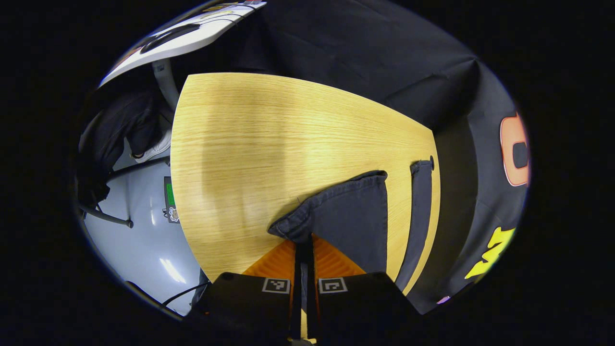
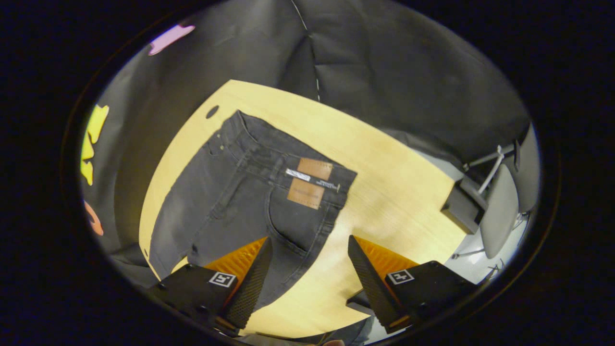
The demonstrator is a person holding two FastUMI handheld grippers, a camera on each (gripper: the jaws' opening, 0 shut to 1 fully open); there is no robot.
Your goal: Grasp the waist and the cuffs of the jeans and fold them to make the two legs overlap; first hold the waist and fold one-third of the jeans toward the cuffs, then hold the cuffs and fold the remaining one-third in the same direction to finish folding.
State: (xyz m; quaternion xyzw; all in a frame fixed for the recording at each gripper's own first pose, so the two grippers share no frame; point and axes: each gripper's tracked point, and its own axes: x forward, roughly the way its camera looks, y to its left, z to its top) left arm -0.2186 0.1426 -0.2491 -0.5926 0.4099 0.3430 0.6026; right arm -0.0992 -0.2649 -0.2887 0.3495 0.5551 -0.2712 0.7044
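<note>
Jeans: dark grey jeans (image 2: 230, 192) lie flat on the wooden worktop (image 2: 384, 192). In the right gripper view the waist end points up and away, near the black cloth wall (image 2: 384, 72).
Waist: two brown patches (image 2: 310, 181) sit on the waistband.
Legs: in the left gripper view one leg end (image 1: 346, 211) is bunched up at the gripper. The other leg (image 1: 420, 211) lies thin along the worktop's edge, a little apart from it.
Left gripper: the left gripper (image 1: 302, 250) has its two fingers pressed close together. They pinch the cuff corner of the near leg.
Right gripper: the right gripper (image 2: 307, 269) has its fingers spread wide. It hangs over the side edge of the jeans. One finger is over the dark cloth and the other is over bare wood. I cannot tell if it touches the jeans.
Worktop: light yellow wood (image 1: 269, 144) with lots of bare room beside the jeans.
Around: a grey chair (image 2: 499, 206) stands past the worktop's far corner, on a pale floor (image 1: 139, 240).
</note>
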